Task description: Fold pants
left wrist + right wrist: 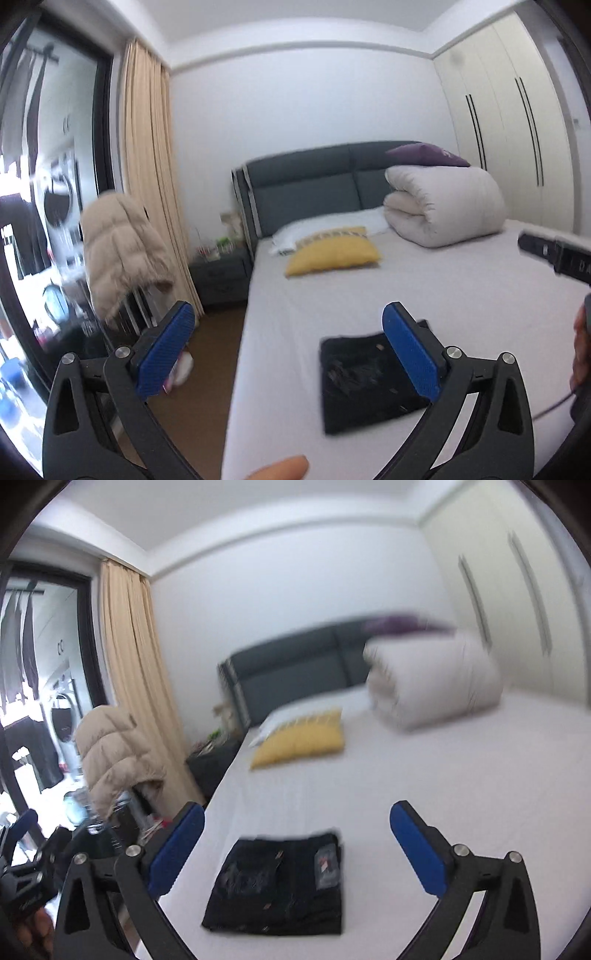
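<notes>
- Black pants lie folded on the white bed.
- My left gripper and right gripper hover, fingers spread, empty.
- Beige curtain hangs beside the window.

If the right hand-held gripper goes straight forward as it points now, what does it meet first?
Probably the white bed sheet, beyond the folded black pants lying low between its open fingers; blur leaves depth unclear.
</notes>
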